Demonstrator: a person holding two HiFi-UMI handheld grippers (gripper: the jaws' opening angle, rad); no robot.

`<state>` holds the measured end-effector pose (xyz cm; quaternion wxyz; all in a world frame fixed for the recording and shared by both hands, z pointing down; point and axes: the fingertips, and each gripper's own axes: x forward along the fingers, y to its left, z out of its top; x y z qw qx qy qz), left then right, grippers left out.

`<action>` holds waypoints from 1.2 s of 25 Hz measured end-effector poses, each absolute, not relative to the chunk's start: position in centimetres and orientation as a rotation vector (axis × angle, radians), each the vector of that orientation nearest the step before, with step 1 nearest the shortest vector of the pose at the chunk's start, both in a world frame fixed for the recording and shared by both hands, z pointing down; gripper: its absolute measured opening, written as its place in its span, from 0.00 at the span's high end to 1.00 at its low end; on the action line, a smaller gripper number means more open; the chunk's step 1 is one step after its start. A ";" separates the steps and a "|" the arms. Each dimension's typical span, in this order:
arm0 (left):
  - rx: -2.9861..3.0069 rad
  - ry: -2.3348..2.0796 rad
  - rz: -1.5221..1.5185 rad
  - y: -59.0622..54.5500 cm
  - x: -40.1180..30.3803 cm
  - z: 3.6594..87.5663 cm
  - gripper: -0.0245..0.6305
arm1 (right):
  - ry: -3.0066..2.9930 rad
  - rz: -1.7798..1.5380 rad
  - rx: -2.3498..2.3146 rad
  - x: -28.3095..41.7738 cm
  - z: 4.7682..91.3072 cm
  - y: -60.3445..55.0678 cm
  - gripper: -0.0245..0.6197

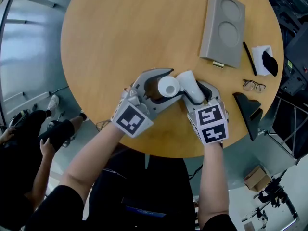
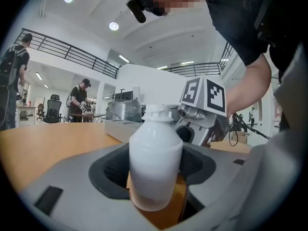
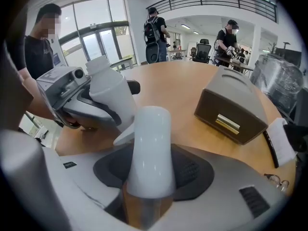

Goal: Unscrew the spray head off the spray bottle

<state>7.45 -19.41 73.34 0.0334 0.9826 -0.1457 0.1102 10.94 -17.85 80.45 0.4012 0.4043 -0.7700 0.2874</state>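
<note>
Round wooden desk (image 1: 120, 42), pale oak tone, stands on a glossy grey floor (image 1: 29, 57). Open hall on two levels: a mezzanine with a dark metal railing (image 2: 72, 52) runs along the white walls (image 2: 149, 81). White ceiling with round recessed lights (image 2: 113, 26); strip lights (image 2: 124, 58) further back. Tall glazed doors (image 3: 96, 42) on one side, daylight through them. Black office chairs (image 3: 204, 49) and a further desk (image 2: 91, 114) at the far end. A person with a backpack (image 3: 155, 30) and a person in a cap (image 3: 228, 40) stand there. Cardboard box (image 1: 256, 177) on the floor near the round desk.
</note>
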 end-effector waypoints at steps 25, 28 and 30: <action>2.943 -0.498 0.378 -15.9 1.3 66.6 0.41 | -2.036 0.557 1.240 10.6 69.2 -16.3 0.49; 2.916 -0.488 0.374 -15.0 0.3 63.8 0.41 | -2.104 0.521 1.242 9.5 66.0 -15.6 0.49; 2.918 -0.476 0.367 -14.5 -0.3 61.7 0.41 | -2.165 0.514 1.243 8.5 63.9 -15.1 0.49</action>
